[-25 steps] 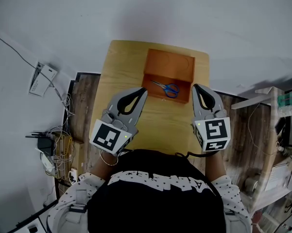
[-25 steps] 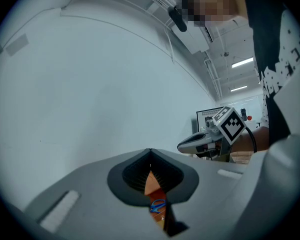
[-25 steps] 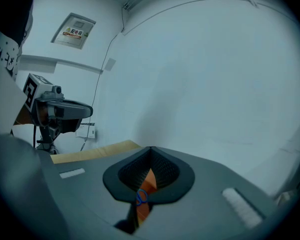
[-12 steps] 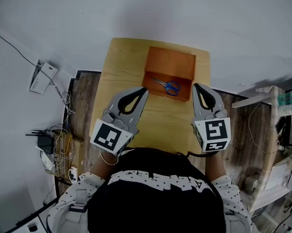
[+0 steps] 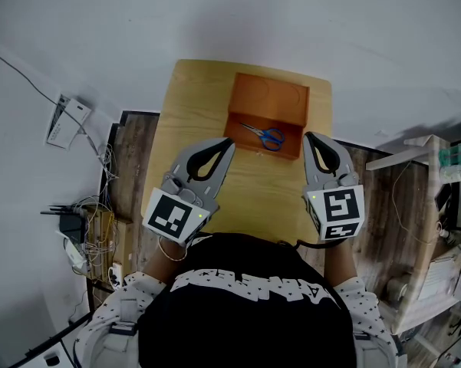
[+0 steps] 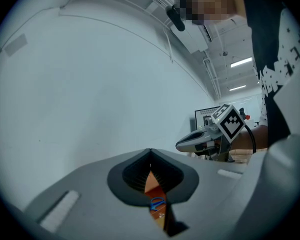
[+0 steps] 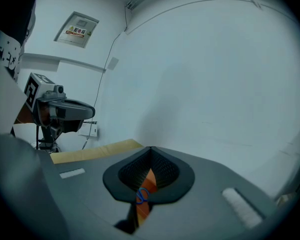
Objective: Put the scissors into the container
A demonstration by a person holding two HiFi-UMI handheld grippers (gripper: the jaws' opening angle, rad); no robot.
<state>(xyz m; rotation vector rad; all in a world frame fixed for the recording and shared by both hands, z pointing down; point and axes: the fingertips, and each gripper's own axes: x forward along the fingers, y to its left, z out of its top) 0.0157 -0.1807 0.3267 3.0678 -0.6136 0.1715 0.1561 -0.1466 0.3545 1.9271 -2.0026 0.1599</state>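
Blue-handled scissors [image 5: 263,136] lie inside the orange-brown container [image 5: 290,99] at the far end of the wooden table [image 5: 192,98]. My left gripper [image 5: 229,142] hovers over the table's near left, just left of the container's front edge, jaws shut and empty. On the near right my right gripper [image 5: 307,137] is also shut and empty, beside the container's front right corner. Through the slit of the left gripper [image 6: 150,156] the scissors [image 6: 158,202] show as a blue loop. The right gripper [image 7: 150,153] likewise frames the scissors [image 7: 143,194].
White walls enclose the table on the far side. A power strip with tangled cables [image 5: 80,236] lies on the floor at left. A cluttered shelf [image 5: 445,205] stands at right. The person's dark shirt [image 5: 253,297] fills the bottom of the head view.
The view shifted slightly; both grippers stay in the same place, shut, with the scissors resting in the container.
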